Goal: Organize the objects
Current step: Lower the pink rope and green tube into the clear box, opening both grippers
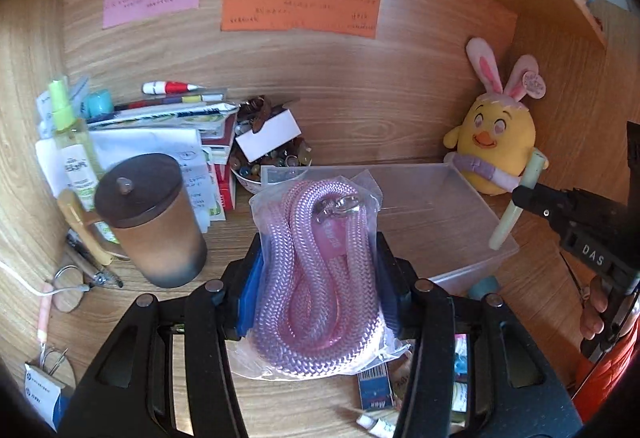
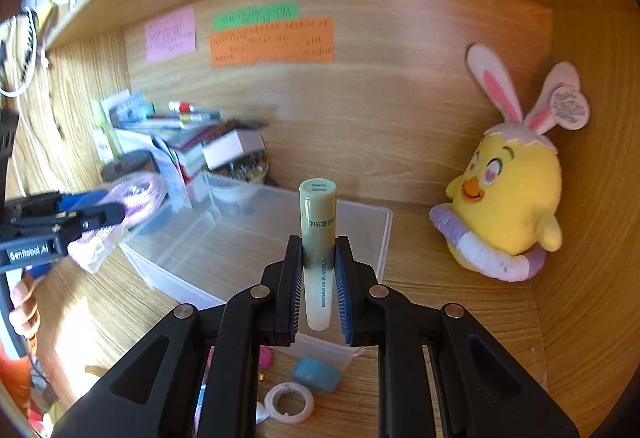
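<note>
My left gripper (image 1: 320,250) is shut on a clear bag holding a coiled pink rope (image 1: 320,278), held above the desk in front of a clear plastic bin (image 1: 440,214). My right gripper (image 2: 318,250) is shut on a pale green tube (image 2: 318,222), held upright over the clear bin (image 2: 360,222). The tube also shows in the left wrist view (image 1: 516,202) over the bin's right side. The bagged rope shows in the right wrist view (image 2: 132,198) at the bin's left end.
A brown lidded mug (image 1: 156,218), a spray bottle (image 1: 72,142), stacked papers and a bowl of trinkets (image 1: 268,158) stand at left. A yellow chick plush (image 2: 508,206) sits at right. A tape ring (image 2: 288,402) and blue eraser (image 2: 316,374) lie near.
</note>
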Motion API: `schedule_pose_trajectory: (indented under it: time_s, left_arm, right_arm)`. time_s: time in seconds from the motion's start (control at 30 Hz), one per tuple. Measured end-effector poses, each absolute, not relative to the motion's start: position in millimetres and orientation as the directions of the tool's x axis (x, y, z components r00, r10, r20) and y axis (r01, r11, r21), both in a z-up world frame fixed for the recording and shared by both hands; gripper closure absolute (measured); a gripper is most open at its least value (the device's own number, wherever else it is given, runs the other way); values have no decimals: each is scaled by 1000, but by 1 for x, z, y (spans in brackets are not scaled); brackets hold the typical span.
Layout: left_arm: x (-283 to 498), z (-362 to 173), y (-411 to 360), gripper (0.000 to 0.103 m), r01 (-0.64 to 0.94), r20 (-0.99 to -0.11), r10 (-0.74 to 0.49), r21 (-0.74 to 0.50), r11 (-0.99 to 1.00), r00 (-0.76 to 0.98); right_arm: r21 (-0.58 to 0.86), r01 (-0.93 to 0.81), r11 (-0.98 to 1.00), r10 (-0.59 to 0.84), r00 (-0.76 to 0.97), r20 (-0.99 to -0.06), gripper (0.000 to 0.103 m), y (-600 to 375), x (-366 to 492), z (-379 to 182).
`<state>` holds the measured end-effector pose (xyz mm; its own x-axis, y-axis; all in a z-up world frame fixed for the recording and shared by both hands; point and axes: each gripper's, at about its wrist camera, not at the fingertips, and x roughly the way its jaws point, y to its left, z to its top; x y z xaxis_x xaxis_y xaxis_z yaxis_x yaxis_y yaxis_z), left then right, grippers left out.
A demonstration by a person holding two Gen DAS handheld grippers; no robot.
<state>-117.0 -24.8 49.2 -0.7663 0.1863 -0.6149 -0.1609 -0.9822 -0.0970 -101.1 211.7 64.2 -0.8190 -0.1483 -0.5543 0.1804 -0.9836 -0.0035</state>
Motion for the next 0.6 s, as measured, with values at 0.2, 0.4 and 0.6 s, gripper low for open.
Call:
schedule_pose_trajectory:
  time_s: [0.2,0.4,0.6]
  left_arm:
    - [-149,33,-10,54,-166,-669,183,-89,-982,-721]
    - [-168,19,4,54,-190,-704,183,-69,-979,-686]
    - [-177,12,9,60,-201,-724,175,-52,-978,-667]
  right_arm:
    - [-56,182,-982,-107,-770,-629,89,207,-122,42]
    - [-87,187,-979,-81,-737,-671,89,200,-139,28]
    - [-80,227,-971,-103,-693,-713,89,188,-157,14]
